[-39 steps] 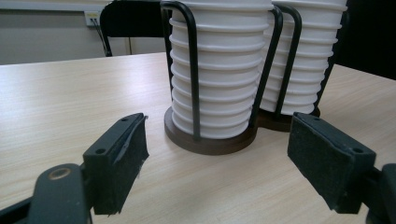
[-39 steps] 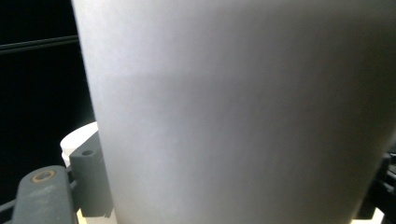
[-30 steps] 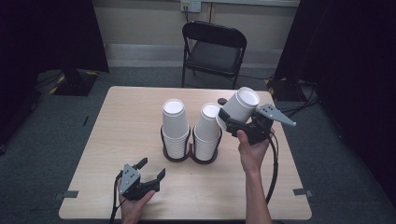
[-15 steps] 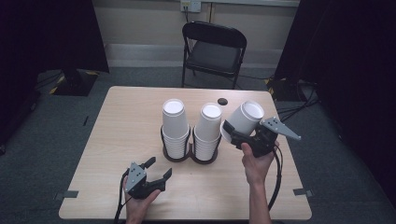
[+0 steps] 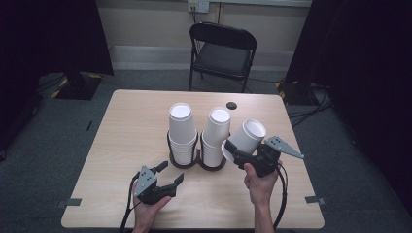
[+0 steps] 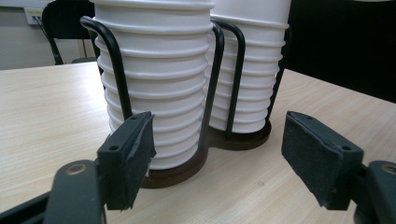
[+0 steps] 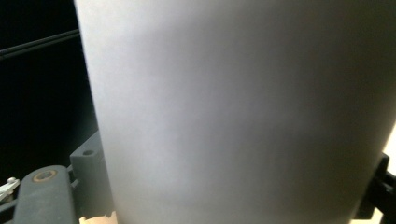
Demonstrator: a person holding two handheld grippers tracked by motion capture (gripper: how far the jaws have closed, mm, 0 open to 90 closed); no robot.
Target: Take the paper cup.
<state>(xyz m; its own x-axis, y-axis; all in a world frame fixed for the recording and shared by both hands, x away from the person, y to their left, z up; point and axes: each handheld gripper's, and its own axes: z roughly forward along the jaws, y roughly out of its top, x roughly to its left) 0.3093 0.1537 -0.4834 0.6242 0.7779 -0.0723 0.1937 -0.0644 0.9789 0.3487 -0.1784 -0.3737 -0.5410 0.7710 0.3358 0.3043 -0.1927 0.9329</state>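
A: Where is your single white paper cup [image 5: 247, 136]?

B: It's clamped in your right gripper [image 5: 241, 154], upside down and tilted, just right of the two stacks of white paper cups [image 5: 214, 132] in the black wire holder with the dark round base [image 5: 180, 161].

A: And your left gripper [image 5: 169, 174]?

B: Near you on the light wooden table [image 5: 121, 126], its jaws spread with nothing between them, having just been closing a little, pointing at the holder.

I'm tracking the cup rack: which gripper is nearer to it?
Right. The right gripper, holding a cup, sits just beside the rack, on its right. The left gripper, open, lies in front of it, slightly farther.
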